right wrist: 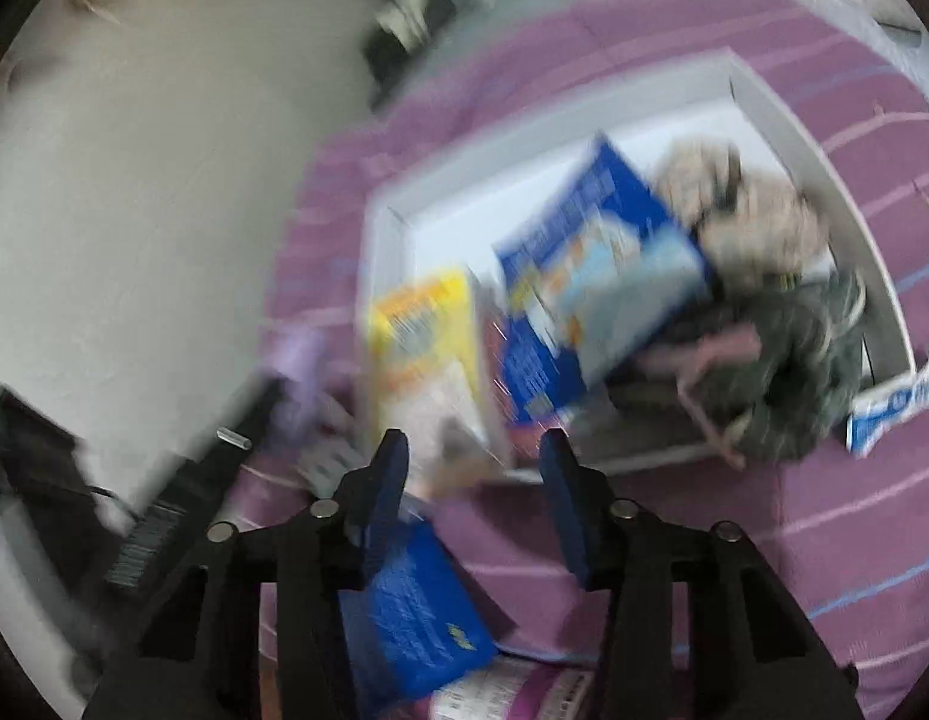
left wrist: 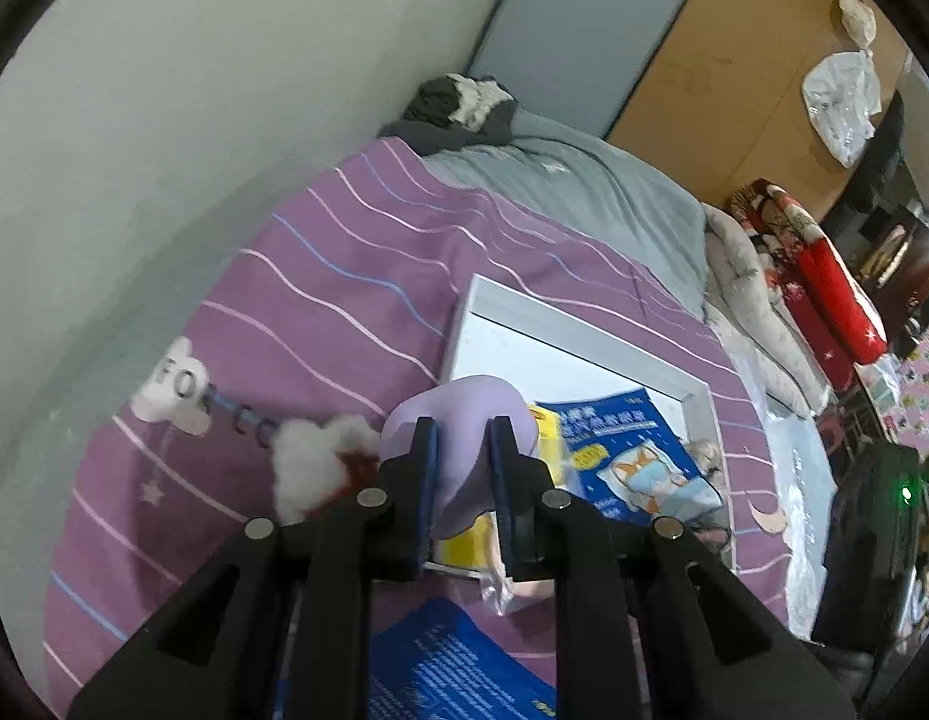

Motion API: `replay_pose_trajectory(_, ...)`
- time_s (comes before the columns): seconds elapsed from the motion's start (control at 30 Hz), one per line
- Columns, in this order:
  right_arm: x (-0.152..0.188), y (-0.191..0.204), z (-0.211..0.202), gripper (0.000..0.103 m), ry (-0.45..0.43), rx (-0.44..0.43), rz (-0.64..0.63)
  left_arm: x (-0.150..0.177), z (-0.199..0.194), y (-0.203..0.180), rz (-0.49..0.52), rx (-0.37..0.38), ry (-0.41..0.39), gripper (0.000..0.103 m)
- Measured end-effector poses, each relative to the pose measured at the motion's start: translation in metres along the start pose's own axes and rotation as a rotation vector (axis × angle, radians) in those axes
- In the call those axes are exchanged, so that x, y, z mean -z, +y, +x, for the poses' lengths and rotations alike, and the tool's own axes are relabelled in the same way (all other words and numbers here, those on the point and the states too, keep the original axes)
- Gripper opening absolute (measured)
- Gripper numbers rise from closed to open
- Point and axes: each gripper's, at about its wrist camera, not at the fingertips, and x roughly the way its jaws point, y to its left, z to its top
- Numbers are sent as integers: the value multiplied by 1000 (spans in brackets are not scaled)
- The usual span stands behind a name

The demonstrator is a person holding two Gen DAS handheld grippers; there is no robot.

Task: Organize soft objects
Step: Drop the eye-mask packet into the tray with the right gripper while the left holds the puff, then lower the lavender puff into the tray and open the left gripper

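Soft lilac fabric item [left wrist: 464, 438], smooth and rounded, sits pinched between the blue pads of my left gripper [left wrist: 462, 468], held above the near edge of the shallow white rectangular tray [left wrist: 584, 324] on the bed. My left jaws are narrow and pressing on the lilac piece from both sides. Just left of it a white fluffy cotton-like tuft with a red patch [left wrist: 317, 468] lies on the purple striped bedsheet [left wrist: 344, 276]. Under my left gripper, a blue printed plastic packet [left wrist: 458, 666] rests on the sheet outside the tray.

My right gripper [right wrist: 473, 480] is spread apart, nothing between its blue pads; right view is heavily motion-blurred. The same blue packet [right wrist: 416, 624] shows below its left finger. Beyond the fingertips, inside the tray [right wrist: 398, 228]: a yellow packet [right wrist: 422, 330] at the near left, a blue packet with a cartoon picture [right wrist: 608, 264] tilted beside it, then a beige fluffy soft thing [right wrist: 746, 222] and a dark green fabric bundle [right wrist: 800, 372] at the right end. A small blue-and-white sachet [right wrist: 896, 402] lies just outside the tray's right corner.

Farther back, grey bedding [left wrist: 584, 180], a dark crumpled cloth [left wrist: 458, 102] at the wall, and a red patterned quilt roll [left wrist: 812, 264].
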Motion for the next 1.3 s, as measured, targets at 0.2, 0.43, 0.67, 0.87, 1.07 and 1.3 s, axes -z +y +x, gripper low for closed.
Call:
replay_pose_trajectory(0.2, 5, 8, 8, 27, 95, -77, 32, -1, -3, 4, -7, 14, -12, 19)
replay_pose_trajectory(0.43, 4, 24, 30, 18, 125, -82, 11, -1, -2, 7, -10, 4, -22, 19)
replay_pose_trajectory(0.67, 2, 23, 29, 18, 91, -121, 23, 0, -2, 7, -7, 17, -41, 19)
replay_pose_trajectory(0.87, -3, 17, 11, 18, 34, -150, 28, 2, 1, 2, 15, 60, -40, 6)
replay_pose_trajectory(1.07, -5, 1, 4, 18, 11, -128, 69, 9, 25, -10, 54, 40, 17, 4)
replay_pose_trajectory(1.3, -7, -10, -7, 18, -23, -118, 90, 12, 32, -5, 15, 72, 28, 4)
